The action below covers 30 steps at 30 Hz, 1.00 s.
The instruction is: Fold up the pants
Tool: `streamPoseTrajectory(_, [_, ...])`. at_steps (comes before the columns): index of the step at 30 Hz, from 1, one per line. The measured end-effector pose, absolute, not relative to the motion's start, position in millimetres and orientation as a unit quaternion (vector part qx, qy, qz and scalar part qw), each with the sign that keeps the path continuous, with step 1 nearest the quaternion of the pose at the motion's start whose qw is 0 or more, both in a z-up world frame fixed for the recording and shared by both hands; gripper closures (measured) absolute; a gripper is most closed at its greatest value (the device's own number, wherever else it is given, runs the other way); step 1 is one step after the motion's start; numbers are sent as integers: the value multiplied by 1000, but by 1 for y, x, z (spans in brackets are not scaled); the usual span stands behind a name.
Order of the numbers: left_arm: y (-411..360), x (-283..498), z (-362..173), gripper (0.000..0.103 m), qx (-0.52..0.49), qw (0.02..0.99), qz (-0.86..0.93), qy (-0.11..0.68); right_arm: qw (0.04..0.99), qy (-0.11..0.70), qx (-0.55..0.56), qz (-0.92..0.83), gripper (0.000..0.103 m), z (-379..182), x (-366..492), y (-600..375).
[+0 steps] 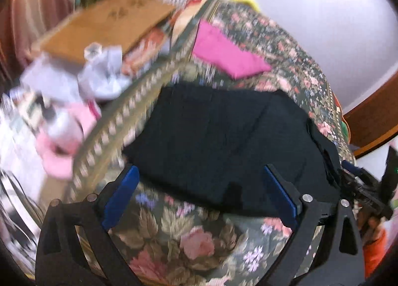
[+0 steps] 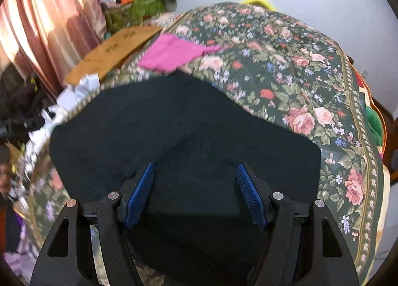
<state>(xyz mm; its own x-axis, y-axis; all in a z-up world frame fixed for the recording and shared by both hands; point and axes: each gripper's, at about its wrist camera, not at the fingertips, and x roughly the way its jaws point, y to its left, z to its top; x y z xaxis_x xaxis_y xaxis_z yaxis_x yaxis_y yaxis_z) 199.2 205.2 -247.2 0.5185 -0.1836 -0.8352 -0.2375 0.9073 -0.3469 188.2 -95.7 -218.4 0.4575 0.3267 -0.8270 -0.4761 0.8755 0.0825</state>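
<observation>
The black pants (image 1: pixel 223 142) lie folded into a flat block on the floral bedspread (image 1: pixel 189 241). My left gripper (image 1: pixel 201 171) is open above the block's near edge, its blue pads wide apart and holding nothing. My right gripper (image 2: pixel 195 169) is open above the pants (image 2: pixel 174 132), blue pads apart with no cloth between them. The right gripper also shows in the left wrist view (image 1: pixel 358 181) at the pants' right edge.
A folded pink cloth (image 1: pixel 223 52) lies on the bedspread (image 2: pixel 311 82) behind the pants; it also shows in the right wrist view (image 2: pixel 174 52). A cardboard sheet (image 1: pixel 104 30) and white and pink clutter (image 1: pixel 74 102) lie left of the bed. Curtains (image 2: pixel 42 27) hang at the left.
</observation>
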Motion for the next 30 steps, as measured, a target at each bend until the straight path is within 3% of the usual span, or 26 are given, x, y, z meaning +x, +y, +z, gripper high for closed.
streamPoseTrajectory(7, [210, 194, -288, 4, -299, 782, -42, 546, 858, 453, -93, 225, 37, -221, 179, -92])
streamPoseTrajectory(19, [239, 227, -326, 4, -474, 703, -96, 522, 852, 462, -64, 236, 38, -225, 182, -97])
streamPoseTrajectory(22, [239, 242, -331, 25, -463, 705, -81, 531, 851, 465, -51, 240, 37, -227, 184, -99])
streamPoseTrajectory(24, [233, 250, -328, 48, -422, 721, -56, 547, 851, 465, -47, 240, 37, -227, 183, -99])
streamPoseTrajectory(30, [214, 249, -297, 76, -294, 793, -4, 533, 853, 463, -39, 239, 37, -224, 180, -101])
